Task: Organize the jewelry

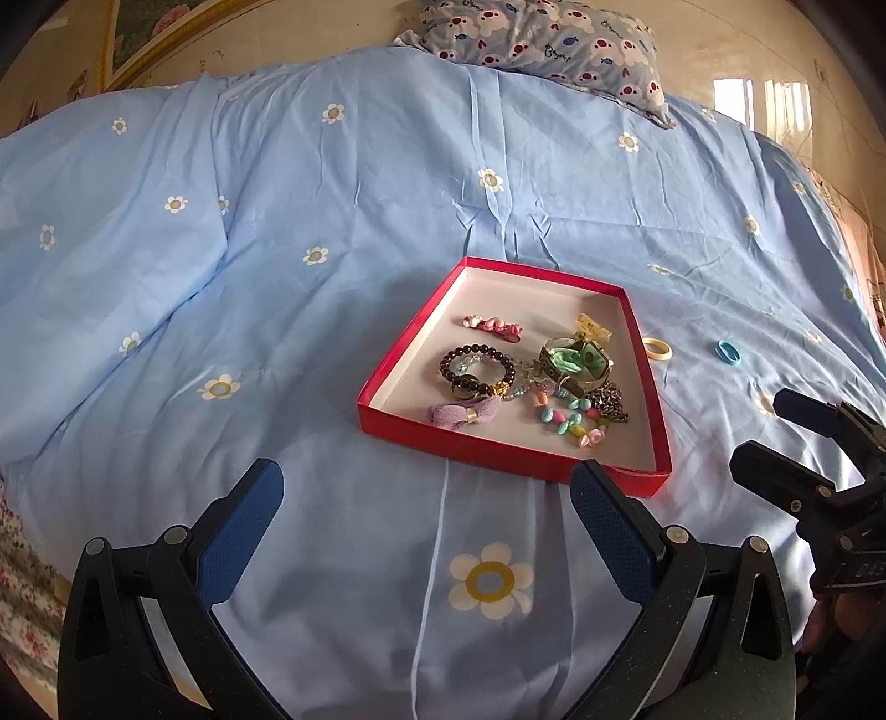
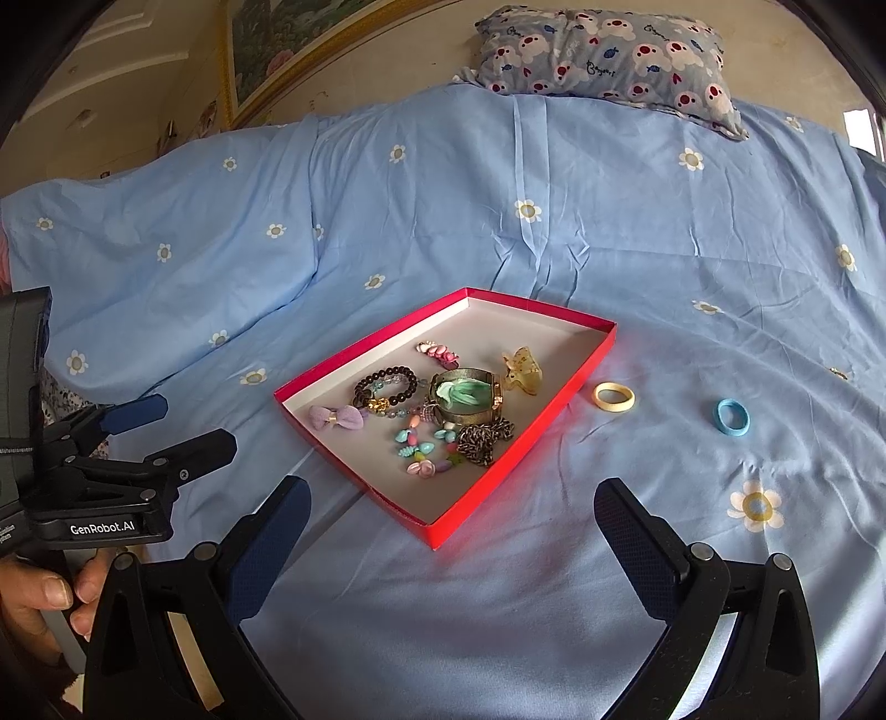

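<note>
A shallow red tray [image 1: 407,346] [image 2: 554,399] lies on the blue bedspread and holds several jewelry pieces: a dark bead bracelet [image 1: 476,371] [image 2: 387,387], a pink hair clip [image 1: 493,325], a purple bow [image 2: 335,416], a green-and-gold bangle [image 1: 576,363] [image 2: 468,396], a chain [image 2: 487,440] and a pastel bead string [image 1: 570,423]. A yellow hair ring [image 1: 657,349] [image 2: 613,396] and a blue hair ring [image 1: 728,353] [image 2: 732,417] lie on the bed right of the tray. My left gripper [image 1: 426,490] is open and empty, just short of the tray's near edge; it also shows in the right wrist view [image 2: 177,423]. My right gripper [image 2: 451,507] is open and empty near the tray's near corner.
The flowered blue bedspread [image 1: 332,221] covers the whole bed. A patterned pillow [image 2: 603,50] lies at the far end against the wall. A framed picture [image 2: 288,50] hangs at the back left. The right gripper shows at the right edge of the left wrist view [image 1: 775,426].
</note>
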{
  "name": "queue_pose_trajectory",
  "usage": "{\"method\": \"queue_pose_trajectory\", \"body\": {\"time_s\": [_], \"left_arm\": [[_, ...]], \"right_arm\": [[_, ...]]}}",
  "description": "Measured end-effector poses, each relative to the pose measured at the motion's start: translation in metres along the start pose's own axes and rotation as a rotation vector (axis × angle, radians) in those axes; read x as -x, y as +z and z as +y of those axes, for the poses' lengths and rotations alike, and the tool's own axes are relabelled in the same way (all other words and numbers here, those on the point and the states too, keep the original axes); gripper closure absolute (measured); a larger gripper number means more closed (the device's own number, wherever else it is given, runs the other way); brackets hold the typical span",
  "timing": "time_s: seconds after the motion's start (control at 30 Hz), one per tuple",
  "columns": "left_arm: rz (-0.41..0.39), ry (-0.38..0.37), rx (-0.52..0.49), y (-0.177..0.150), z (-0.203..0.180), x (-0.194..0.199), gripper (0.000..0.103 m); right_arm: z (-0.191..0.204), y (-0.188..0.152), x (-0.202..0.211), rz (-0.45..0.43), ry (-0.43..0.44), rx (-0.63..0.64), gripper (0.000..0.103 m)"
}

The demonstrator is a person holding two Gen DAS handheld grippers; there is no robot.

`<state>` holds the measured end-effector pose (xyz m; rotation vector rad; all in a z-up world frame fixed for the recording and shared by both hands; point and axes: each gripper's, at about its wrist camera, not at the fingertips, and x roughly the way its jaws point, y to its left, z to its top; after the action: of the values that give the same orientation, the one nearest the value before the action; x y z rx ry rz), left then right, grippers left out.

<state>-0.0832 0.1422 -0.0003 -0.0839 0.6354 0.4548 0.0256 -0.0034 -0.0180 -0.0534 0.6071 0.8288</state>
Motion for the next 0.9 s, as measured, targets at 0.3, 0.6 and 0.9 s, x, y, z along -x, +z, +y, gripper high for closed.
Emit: {"method": "queue_pose_trajectory", "body": {"time_s": [0.3,0.6,0.9], "left_arm": [[0.001,0.0,0.001,-0.0012,0.0006,-0.0014,0.0],[-0.002,-0.002,0.003,-0.0012,0.0017,-0.0017,0.0],[0.005,-0.005,0.001,-0.0015,0.001,-0.0034,0.0]], "right_arm": [[0.0002,0.0001,0.0003,-0.001,0.0,0.002,0.0],[0.0017,0.0016,0.0018,-0.003,-0.001,0.012,0.0],[0.001,0.0011,0.0023,0.0,-0.002,0.012,0.0]]}}
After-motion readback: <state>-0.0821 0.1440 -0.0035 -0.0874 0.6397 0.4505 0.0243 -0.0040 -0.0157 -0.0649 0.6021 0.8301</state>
